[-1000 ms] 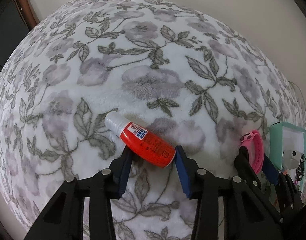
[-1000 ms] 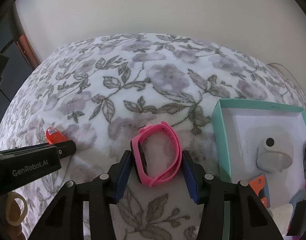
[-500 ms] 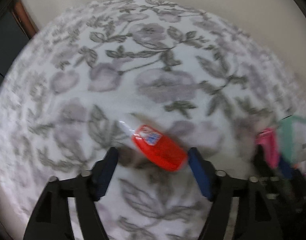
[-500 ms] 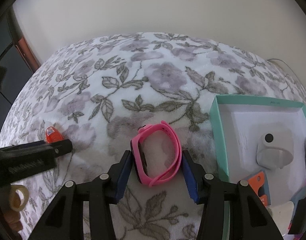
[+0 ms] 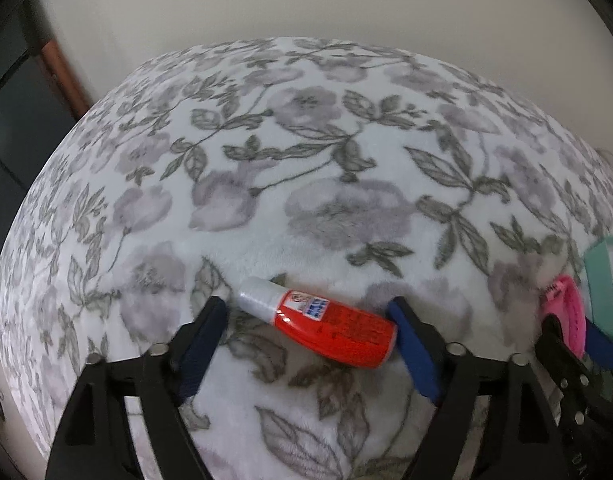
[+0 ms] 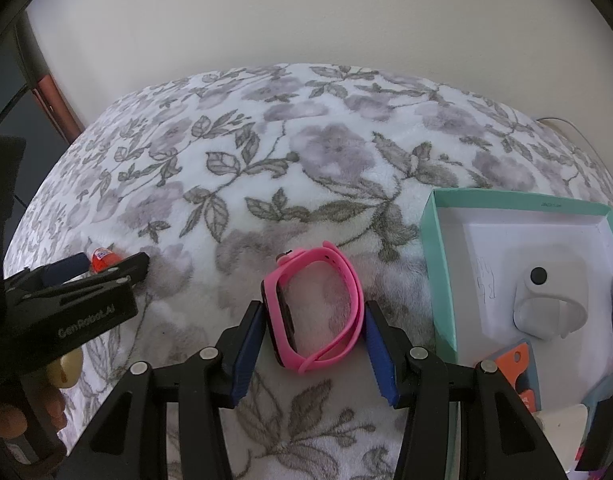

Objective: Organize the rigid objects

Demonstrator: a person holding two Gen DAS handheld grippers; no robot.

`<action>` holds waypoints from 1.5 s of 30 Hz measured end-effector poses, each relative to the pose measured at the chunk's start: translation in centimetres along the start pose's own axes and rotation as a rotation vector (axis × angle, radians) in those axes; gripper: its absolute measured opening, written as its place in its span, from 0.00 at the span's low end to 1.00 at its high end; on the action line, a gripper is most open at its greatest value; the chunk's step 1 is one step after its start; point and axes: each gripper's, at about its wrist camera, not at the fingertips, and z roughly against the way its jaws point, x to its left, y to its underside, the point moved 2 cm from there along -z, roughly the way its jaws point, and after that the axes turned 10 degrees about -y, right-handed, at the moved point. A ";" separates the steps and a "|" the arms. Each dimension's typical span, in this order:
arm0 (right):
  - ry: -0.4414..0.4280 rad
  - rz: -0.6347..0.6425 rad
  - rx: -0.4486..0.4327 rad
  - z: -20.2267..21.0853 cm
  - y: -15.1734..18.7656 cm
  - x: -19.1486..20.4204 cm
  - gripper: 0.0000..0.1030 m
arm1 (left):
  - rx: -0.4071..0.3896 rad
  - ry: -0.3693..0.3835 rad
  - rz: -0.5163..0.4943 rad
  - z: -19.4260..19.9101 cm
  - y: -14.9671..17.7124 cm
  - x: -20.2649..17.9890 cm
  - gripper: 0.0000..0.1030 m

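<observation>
1. Risk first, nearest the left gripper: its jaws are opening around the red bottle, which lies on its side on the flowered blanket. The right pad seems to touch the bottle's base while the left pad stands clear of the white cap. A round bottle on soft fleece could roll or swing aside if that one pad nudges it.

2. Risk at the right gripper: its pads sit against both sides of the pink watch, pinching it lightly, I'd judge. The strap is a soft loop, so a harder squeeze could buckle it and let it spring out, or a lift could leave it hanging crooked.

3. Further right lies the open teal box, just beside the watch. It is already crowded at its near end, so a careless drop could land on the things inside or catch the rim.

4. Count, near to far:
   - two grippers, one in each hand
   - one red bottle, on the left
   - one pink watch, near the middle
   - one teal box, on the right
   - one white gadget inside it
   - one orange and grey piece at the box's near edge; other bits at the far right edge are too cut off to count
</observation>
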 end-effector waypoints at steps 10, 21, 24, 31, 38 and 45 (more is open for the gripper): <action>0.004 0.004 0.001 0.0 0.1 0.1 0.51 | 0.000 0.083 -0.056 0.6 0.2 -0.3 0.82; 0.004 0.003 0.001 0.0 0.1 0.1 0.51 | -0.046 0.074 -0.188 1.5 0.9 -1.2 0.78; 0.004 0.003 0.001 0.0 0.1 0.1 0.51 | -0.047 0.065 -0.219 1.6 0.9 -1.4 0.74; 0.004 0.005 0.002 0.0 0.1 0.1 0.51 | -0.006 0.102 -0.173 1.4 0.6 -0.5 0.70; 0.005 0.008 0.003 0.0 0.1 0.1 0.51 | -0.006 0.099 -0.245 1.9 1.2 0.0 0.71; 0.006 0.012 0.005 0.0 0.1 0.1 0.51 | 0.034 0.072 -0.331 1.4 2.3 -0.3 0.72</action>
